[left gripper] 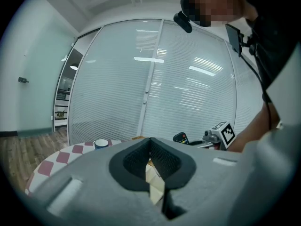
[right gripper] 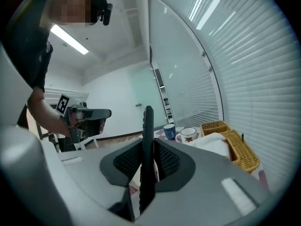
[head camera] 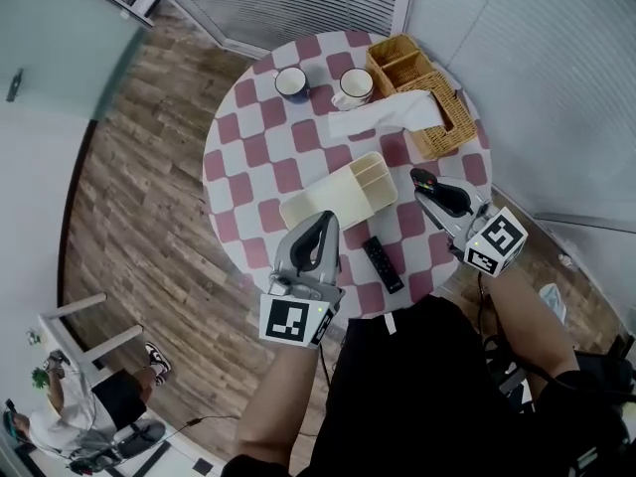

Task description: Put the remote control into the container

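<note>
- Head view: right of centre, the right gripper [head camera: 442,202] pinches a black remote control [head camera: 427,180] in the air, just right of the cream container [head camera: 328,203] in the middle of the table.
- Head view: at lower centre, the left gripper [head camera: 323,223] has its tongs pressed together on nothing, with its tips near the container's near edge. A second remote [head camera: 383,264] lies flat on the cloth between the two grippers.
- To do this step well, I would carry the held remote left over the container's long open compartment and turn it to run along that length. I would lower it until it rests inside, and only then spread the tongs. The left gripper should stay clear of that path.
- Head view, surroundings: the round table [head camera: 258,157] has a red-and-white check cloth. Two cups [head camera: 291,84] stand at its upper edge, and a wicker basket [head camera: 402,68] with a white cloth [head camera: 383,117] sits at upper right. The floor is wood planks.
- Left gripper view: the tongs are shut and empty, and the pale container shows through the gap below them. The right gripper and its remote are right of centre, with slatted glass walls behind.
- Right gripper view: the remote stands edge-on between the pads and reaches well past the tips. The cups and basket are at right.
</note>
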A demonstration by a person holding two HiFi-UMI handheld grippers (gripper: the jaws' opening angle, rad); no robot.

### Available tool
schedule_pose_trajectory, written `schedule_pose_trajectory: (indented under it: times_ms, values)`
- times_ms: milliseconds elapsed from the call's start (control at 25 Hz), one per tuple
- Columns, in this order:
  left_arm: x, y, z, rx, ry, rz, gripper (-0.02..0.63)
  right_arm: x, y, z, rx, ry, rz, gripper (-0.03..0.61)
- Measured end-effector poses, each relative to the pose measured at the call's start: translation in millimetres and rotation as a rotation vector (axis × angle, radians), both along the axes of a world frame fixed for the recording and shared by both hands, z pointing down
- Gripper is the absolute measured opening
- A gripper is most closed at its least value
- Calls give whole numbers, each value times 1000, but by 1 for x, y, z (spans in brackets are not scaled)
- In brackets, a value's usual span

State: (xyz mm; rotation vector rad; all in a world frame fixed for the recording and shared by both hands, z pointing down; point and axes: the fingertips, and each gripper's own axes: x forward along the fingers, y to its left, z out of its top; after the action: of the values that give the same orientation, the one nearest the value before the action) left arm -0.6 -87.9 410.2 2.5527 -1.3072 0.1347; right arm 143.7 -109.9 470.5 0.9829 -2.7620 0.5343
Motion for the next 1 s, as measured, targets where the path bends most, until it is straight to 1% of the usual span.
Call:
schedule_pose_trajectory:
  times_ms: [120,280,400,720,880,1000]
  values:
    - [-5,-2,-12,17,9,-15,0,-7,-8,-20,5,-36,-28,67]
    - [-11,-8,-32,47,39,-48,0,-27,-13,-51,83,-62,-113,66]
    - [-18,-12,-41,57,46,-70,0,-44,-24,-62,114,-65,-177,66]
    - [-41,-21,-39,44,34,-129,0,-78,-59,-49,101,-106,-293,67]
    - [-49,-22,-30,18,10,-141,0,-97,-66,-36,127,-98,-400,66]
    - [-51,-22,-18,-9,-7,-144,0,-103,-74,-27,147,-100,-439,67]
